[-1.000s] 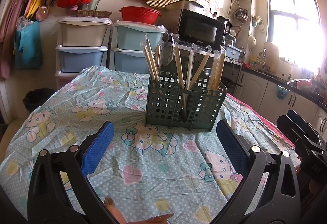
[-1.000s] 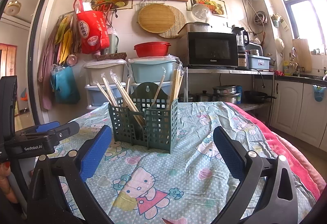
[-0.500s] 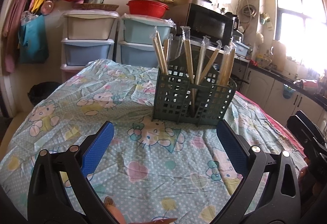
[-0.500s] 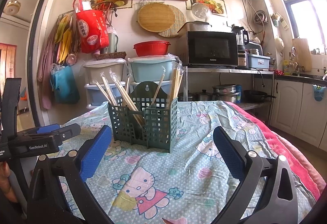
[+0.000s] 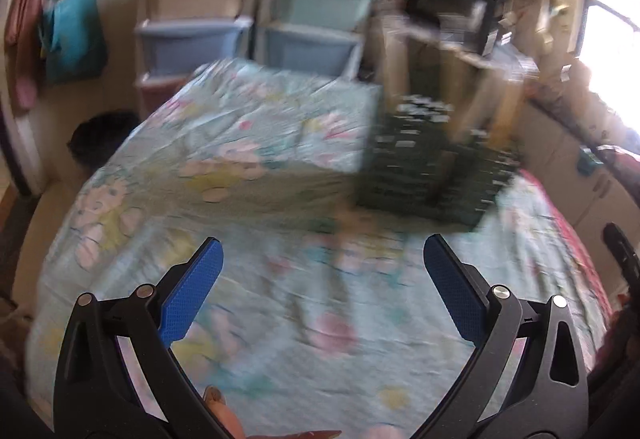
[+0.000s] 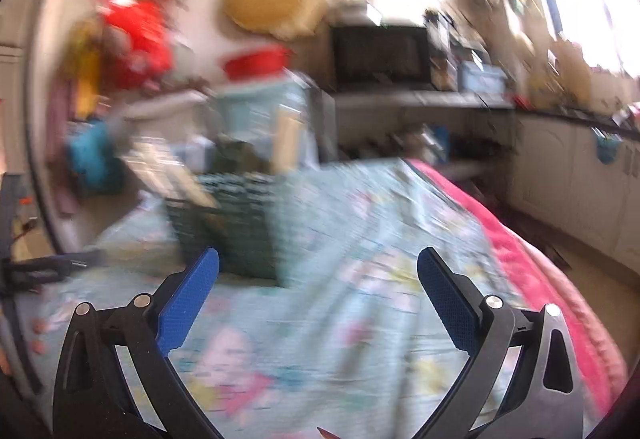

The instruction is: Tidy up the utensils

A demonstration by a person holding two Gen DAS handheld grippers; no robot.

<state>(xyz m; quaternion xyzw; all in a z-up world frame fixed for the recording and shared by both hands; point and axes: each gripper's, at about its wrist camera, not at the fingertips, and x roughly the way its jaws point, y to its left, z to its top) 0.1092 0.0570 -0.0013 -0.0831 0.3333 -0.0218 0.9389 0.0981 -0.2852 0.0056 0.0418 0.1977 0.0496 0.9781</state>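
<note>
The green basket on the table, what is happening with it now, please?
Nobody is touching it at this moment. The green basket stands on the cartoon-print tablecloth with wrapped chopsticks standing up in it. A person holds both tools: the left gripper and the right gripper are open and empty, short of the basket. Both views are motion-blurred.

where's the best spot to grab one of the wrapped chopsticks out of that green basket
Probably the upper end, coming from above. The chopsticks stand leaning in the green basket, their lower parts hidden behind its mesh walls, so only the tops poking above the rim are free. Both views are motion-blurred, so single sticks are hard to tell apart. The left gripper and right gripper are both open and empty.
</note>
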